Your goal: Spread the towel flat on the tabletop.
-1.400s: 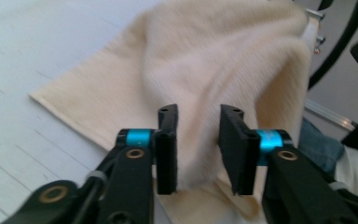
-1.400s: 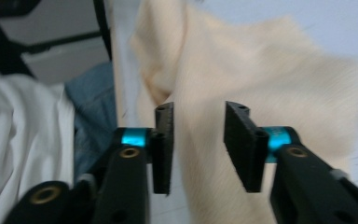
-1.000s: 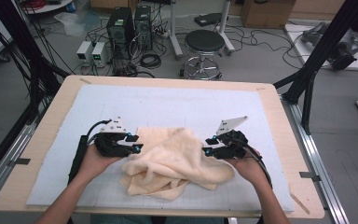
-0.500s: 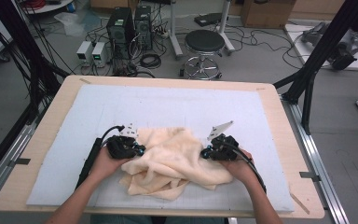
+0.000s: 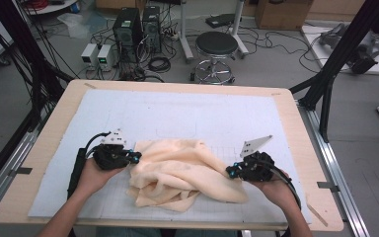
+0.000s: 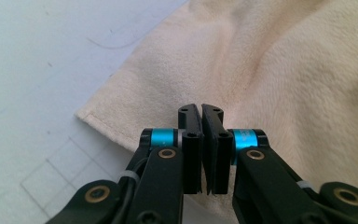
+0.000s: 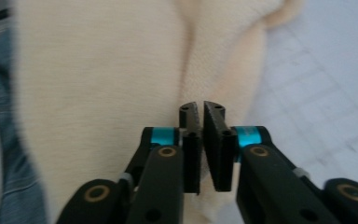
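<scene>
So the cream towel (image 5: 185,173) was lying crumpled on the white mat (image 5: 177,113) toward the near side of the bench (image 5: 44,148), right between the two hands. The left tool (image 5: 134,157) sat at the towel's left edge, jaws pinched together with just a sliver of gap, cloth beneath them. The right tool (image 5: 231,171) was at the right edge, jaws nearly closed too. Honestly couldn't tell whether either actually had fabric pinched.
</scene>
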The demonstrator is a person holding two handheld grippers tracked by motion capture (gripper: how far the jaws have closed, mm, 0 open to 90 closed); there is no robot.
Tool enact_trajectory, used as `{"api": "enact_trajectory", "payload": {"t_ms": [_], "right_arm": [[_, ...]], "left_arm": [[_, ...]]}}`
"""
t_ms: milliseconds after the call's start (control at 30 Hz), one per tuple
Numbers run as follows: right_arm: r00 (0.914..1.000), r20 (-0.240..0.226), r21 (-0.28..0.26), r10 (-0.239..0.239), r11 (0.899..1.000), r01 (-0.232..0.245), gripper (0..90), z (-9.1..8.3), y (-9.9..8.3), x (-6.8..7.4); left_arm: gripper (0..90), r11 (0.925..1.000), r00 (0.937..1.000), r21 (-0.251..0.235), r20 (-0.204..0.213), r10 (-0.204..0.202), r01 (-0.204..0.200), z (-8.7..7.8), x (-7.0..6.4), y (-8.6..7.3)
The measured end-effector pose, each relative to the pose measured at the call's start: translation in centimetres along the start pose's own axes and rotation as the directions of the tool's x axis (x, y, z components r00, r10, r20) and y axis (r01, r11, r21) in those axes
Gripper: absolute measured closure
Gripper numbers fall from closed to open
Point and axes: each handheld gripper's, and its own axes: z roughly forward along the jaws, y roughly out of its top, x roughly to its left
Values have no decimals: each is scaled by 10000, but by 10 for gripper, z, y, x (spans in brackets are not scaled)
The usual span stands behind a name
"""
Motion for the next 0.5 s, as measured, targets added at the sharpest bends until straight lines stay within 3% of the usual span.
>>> {"api": "enact_trajectory", "payload": {"t_ms": [133,233,267,400,433,467,500], "right_arm": [[9984,556,-813,-34,9967,79,701,-9,15,-7],[9953,950,-981,162,9952,-69,645,-1,24,-25],[9960,838,-990,295,9949,-212,626,4,26,-32],[9927,969,-43,719,9974,-718,515,34,24,-53],[9925,936,189,790,9965,-811,506,41,23,-57],[9947,552,475,873,9948,-899,580,55,21,-59],[9947,552,475,873,9948,-899,580,55,21,-59]], "left_arm": [[709,9991,9995,-272,-23,-323,322,4,5,3],[656,9994,9994,5,-84,-337,338,15,5,5],[633,9992,9993,206,-116,-346,348,19,4,5],[574,9931,9987,1088,-307,-407,438,37,9,1],[579,9938,9986,1010,-292,-440,468,40,9,0],[656,9947,9985,953,-441,-333,374,40,9,-1],[656,9958,9984,875,-513,-226,270,41,8,-1]]}}
